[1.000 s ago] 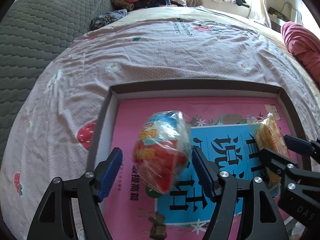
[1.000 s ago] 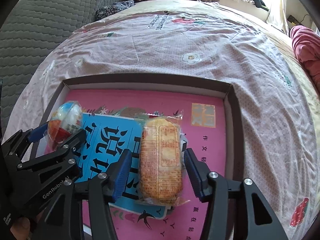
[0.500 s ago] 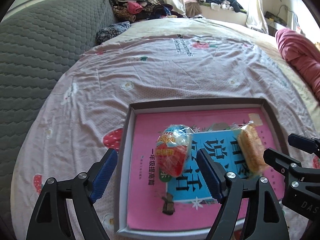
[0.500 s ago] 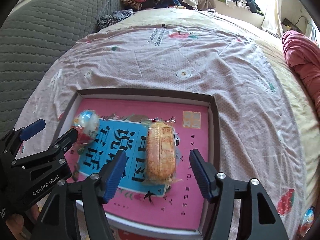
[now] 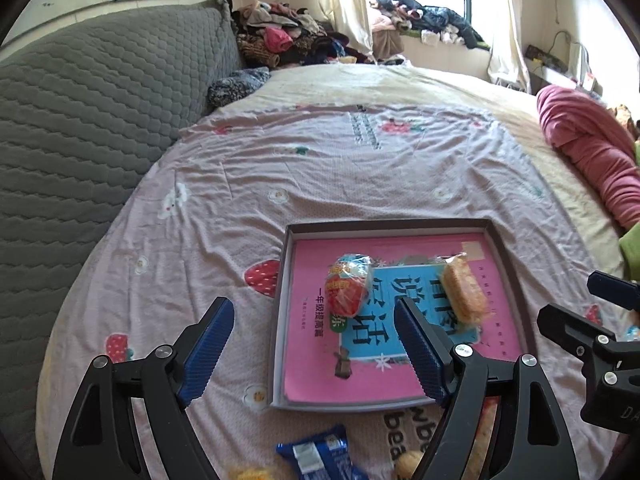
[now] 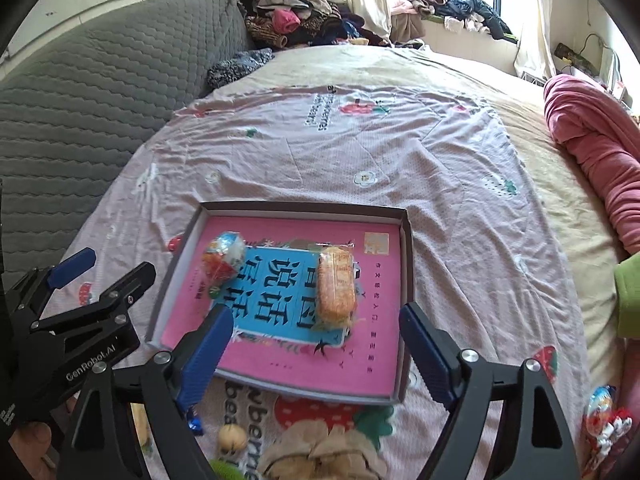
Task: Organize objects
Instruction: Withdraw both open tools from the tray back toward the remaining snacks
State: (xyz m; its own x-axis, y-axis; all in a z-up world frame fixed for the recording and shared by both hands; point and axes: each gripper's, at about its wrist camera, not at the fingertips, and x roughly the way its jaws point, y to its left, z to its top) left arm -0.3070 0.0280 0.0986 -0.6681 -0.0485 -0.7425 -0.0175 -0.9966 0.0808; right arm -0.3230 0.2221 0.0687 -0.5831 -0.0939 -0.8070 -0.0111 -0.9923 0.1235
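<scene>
Both held low over the bed, near the front rim of the shallow box (image 5: 282,304): left hand-held gripper (image 5: 316,344) spread wide, clasping nothing; right hand-held gripper (image 6: 316,344) likewise wide and bare. Inside the box, on one pink book (image 6: 380,344): one egg-shaped wrapped sweet (image 5: 348,290) at the left, tilted, and one wrapped biscuit pack (image 6: 336,288) at the right, long axis running front to back. Near the front rim outside: one blue packet (image 5: 316,456).
</scene>
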